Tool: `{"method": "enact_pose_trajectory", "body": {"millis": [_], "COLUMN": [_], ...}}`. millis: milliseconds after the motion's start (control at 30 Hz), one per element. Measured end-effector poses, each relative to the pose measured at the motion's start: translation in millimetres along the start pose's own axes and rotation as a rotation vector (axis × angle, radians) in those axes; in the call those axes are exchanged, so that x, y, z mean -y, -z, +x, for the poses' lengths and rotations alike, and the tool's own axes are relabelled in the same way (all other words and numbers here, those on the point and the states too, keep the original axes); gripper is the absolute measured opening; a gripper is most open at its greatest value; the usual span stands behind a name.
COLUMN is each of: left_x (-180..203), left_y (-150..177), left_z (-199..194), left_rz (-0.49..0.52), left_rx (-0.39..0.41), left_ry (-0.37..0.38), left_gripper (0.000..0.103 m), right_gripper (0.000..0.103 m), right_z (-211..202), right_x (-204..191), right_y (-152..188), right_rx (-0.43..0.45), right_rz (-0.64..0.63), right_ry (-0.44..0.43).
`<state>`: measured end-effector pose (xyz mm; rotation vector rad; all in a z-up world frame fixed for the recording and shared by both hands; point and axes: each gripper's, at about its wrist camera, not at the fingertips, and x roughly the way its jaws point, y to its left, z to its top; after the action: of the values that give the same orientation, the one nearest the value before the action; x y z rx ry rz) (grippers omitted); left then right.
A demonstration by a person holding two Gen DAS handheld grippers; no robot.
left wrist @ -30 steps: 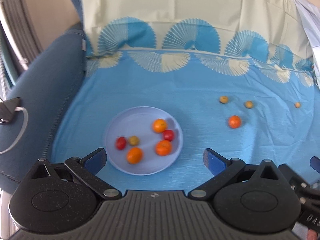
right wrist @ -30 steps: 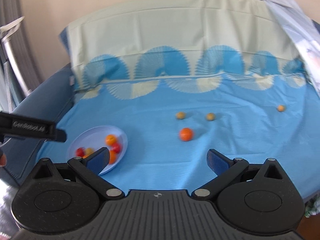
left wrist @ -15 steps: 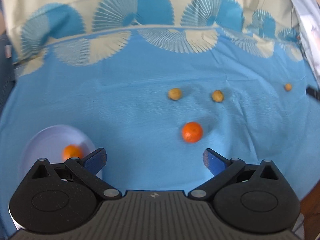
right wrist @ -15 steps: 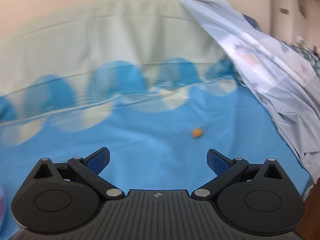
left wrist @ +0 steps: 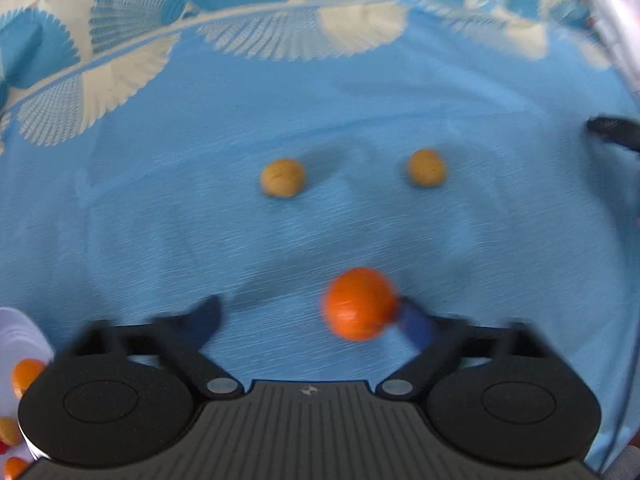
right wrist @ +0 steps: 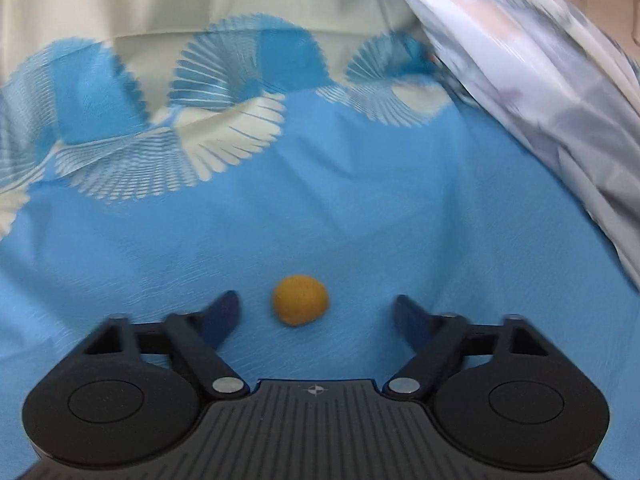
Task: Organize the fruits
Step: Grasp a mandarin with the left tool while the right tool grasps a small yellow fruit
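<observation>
Item, left gripper: I have its jaws closing round the round bright-orange mandarin at lower centre; the right-hand pad touches the fruit, the other stands clear, so no hold yet.

Item, right gripper: jaws wide in the frame and closing, bracketing the small ochre round fruit at lower centre, neither pad touching.

Item, two more small ochre fruits, mid-frame, loose on the blue fan-patterned cloth.

Item, pale plate, lower left edge, holding fruit: I judge it the collecting point.
</observation>
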<state>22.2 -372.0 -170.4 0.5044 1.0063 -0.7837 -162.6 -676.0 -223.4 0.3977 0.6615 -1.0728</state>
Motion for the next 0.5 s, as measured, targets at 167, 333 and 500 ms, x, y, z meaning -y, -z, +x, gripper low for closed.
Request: {"method": "enact_pose_trajectory", "body": {"millis": [167, 333, 500], "left_x": [-1.7, -11.8, -29.4], "left_y": [4.4, 5.3, 18.9], "left_z": [-18.0, -57.3, -137.1], "left_rz": [-0.010, -0.034, -0.081], "left_rx": [0.011, 0.062, 0.137], "left_ry": [0.041, 0.038, 0.035], "left_gripper": [0.039, 0.039, 0.039], "right_gripper": [0.029, 0.029, 0.030], "right_z": [-27.5, -92.7, -201.6], "right_x": [-7.7, -19.7, -47.2], "right_y": [0.6, -1.6, 1.0], "right_rx": [-0.008, 0.042, 0.107], "right_rz": [-0.043, -0.039, -0.061], "right_ry": [0.009, -0.072, -0.236]}}
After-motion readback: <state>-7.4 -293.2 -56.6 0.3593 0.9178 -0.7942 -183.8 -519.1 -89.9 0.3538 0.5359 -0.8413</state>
